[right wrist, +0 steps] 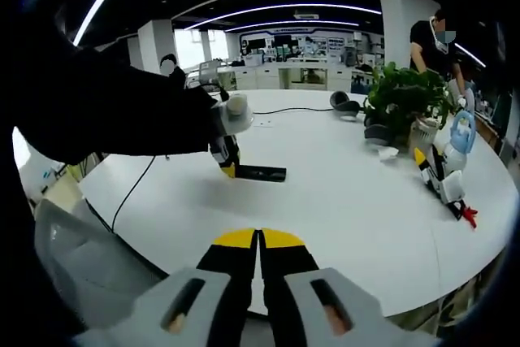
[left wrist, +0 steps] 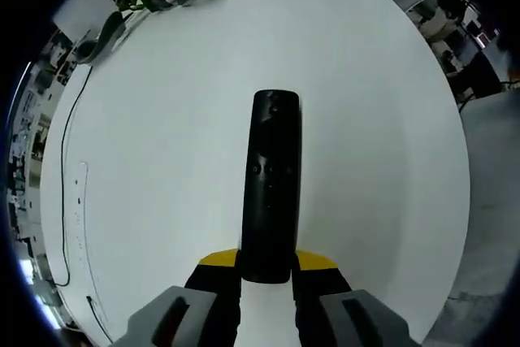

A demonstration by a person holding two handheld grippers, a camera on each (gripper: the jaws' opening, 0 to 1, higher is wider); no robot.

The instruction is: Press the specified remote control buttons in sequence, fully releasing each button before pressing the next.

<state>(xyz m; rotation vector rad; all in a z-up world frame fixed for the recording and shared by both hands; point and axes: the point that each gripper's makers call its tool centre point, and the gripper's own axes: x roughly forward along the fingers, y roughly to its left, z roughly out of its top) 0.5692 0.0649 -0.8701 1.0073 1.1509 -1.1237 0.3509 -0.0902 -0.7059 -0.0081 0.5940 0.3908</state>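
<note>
**A:** Zero presses visible so far, I'd say. The remote (left wrist: 270,188) lies flat on the white table (left wrist: 162,160), and the left gripper (left wrist: 266,270) has its jaws clamped on the near end of it, so it's just being steadied.

**B:** And the right gripper (right wrist: 260,241)?

**A:** Jaws shut with nothing between them, hanging over the table edge, well apart from the remote (right wrist: 258,173). From that side you can see the other gripper (right wrist: 226,156) holding the remote's end.

**B:** So nothing pressed yet?

**A:** Can't really tell. The buttons are too small and dark to read. My guess is the whole sequence is still ahead: the right tip has to travel over, press, lift fully, repeat.
</note>
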